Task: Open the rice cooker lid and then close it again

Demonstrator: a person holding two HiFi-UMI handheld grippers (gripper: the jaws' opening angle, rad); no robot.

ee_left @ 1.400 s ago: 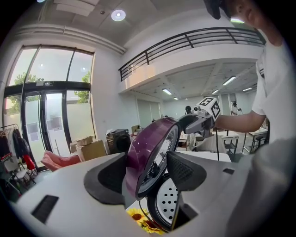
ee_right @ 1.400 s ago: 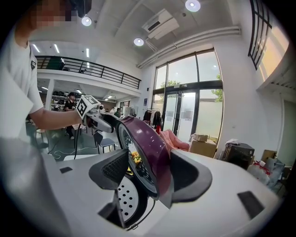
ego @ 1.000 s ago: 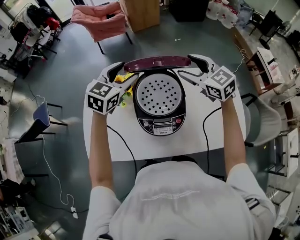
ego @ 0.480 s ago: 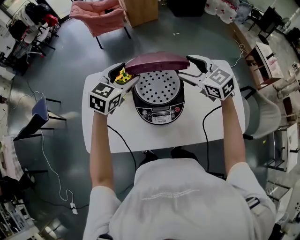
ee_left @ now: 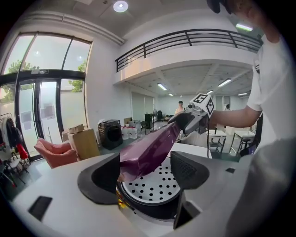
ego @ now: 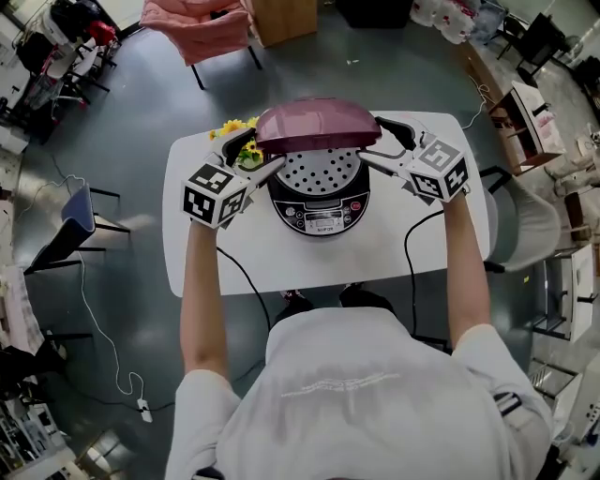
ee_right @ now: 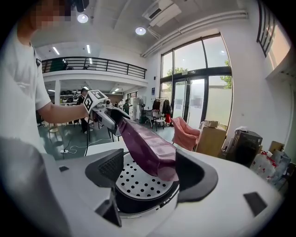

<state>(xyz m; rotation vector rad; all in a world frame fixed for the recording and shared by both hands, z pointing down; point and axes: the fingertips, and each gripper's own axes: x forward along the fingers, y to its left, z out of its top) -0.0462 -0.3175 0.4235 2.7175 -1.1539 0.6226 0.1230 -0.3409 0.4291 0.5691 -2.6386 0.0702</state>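
Note:
A black rice cooker stands on the white table. Its maroon lid hangs half lowered over the perforated inner plate. My left gripper straddles the lid's left end and my right gripper its right end. In the left gripper view the lid passes between the wide jaws of my left gripper, with a gap beside one pad. The right gripper view shows the same for the lid and my right gripper. Both pairs of jaws have just been opening; neither clamps the lid.
Yellow flowers lie on the table behind my left gripper. A black cable runs off the table's near edge. A pink armchair and a cardboard box stand beyond the table, chairs at the left and right.
The lid has swung from nearly upright to half lowered over the cooker. Both grippers have come down and nearer with it, still at its two ends.

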